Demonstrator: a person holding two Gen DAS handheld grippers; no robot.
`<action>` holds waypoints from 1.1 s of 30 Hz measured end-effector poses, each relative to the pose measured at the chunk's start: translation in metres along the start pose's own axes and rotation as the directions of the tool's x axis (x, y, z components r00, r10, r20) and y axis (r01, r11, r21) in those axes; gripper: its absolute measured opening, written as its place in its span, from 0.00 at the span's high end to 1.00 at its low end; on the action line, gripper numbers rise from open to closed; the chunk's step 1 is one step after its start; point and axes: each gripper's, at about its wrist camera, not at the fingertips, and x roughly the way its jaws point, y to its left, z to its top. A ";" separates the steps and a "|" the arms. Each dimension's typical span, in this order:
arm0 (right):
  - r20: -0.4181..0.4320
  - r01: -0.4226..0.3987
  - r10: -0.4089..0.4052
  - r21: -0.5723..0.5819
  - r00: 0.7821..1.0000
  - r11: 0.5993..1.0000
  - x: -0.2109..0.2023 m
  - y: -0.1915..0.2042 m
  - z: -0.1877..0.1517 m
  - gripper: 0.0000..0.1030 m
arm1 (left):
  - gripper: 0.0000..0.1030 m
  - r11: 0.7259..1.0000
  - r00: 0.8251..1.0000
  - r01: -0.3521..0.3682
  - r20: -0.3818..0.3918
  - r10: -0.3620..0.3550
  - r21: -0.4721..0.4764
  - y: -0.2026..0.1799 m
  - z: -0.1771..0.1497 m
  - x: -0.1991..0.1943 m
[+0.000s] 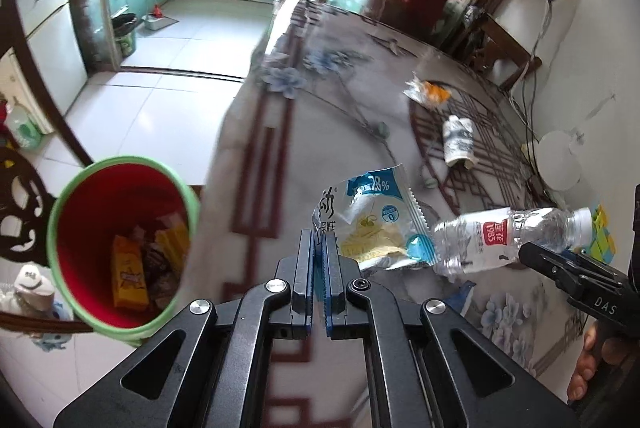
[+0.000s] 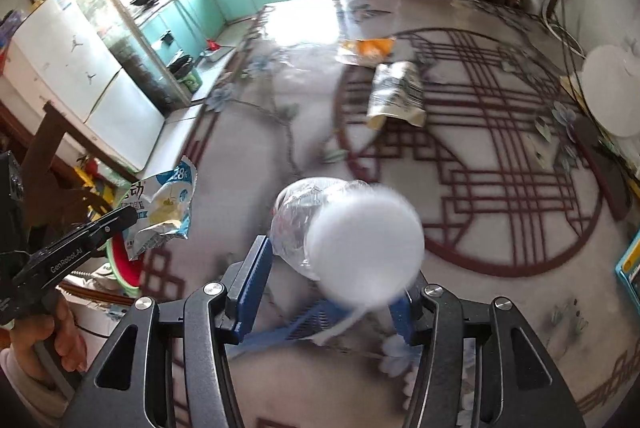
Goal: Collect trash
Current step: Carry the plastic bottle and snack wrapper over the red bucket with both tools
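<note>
Blue ribbed pads of the left gripper pinched tight on one edge of a blue-and-white snack wrapper, hanging clear of the tablecloth; thin foil, so an edge pinch enough to carry it. Beside it, right gripper clamped across the neck end of a clear plastic water bottle, white cap toward the lens, jaws part-way apart because the bottle's width fills them. Both pieces lifted off the table, apparently for carrying to the bin together. Down to the left, off the table edge, a green-rimmed red wastebasket, already holding an orange carton and other wrappers; likely placed low beside the table for an easy drop. Farther out on the patterned cloth, not yet collected: a crumpled white-and-grey pouch and, just beyond it, a clear bag with something orange inside. Round white object near the wall, probably not trash. Risk, by judgement: light bottle slipping or wrapper tearing on the swing over the rim.
</note>
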 end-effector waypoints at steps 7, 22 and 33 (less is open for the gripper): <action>0.011 -0.025 0.026 -0.058 1.000 0.998 0.001 0.039 0.004 0.51 | 0.97 0.997 0.999 -0.043 0.028 0.045 -0.064 0.046 -0.007 -0.021; 0.030 -0.079 0.086 -0.195 0.996 0.978 0.003 0.124 0.021 0.51 | 0.97 0.972 0.988 -0.128 0.055 0.141 -0.198 0.121 -0.017 -0.042; 0.015 -0.127 0.138 -0.305 0.990 0.944 0.015 0.188 0.031 0.51 | 0.97 0.949 0.980 -0.166 0.061 0.188 -0.268 0.166 -0.019 -0.052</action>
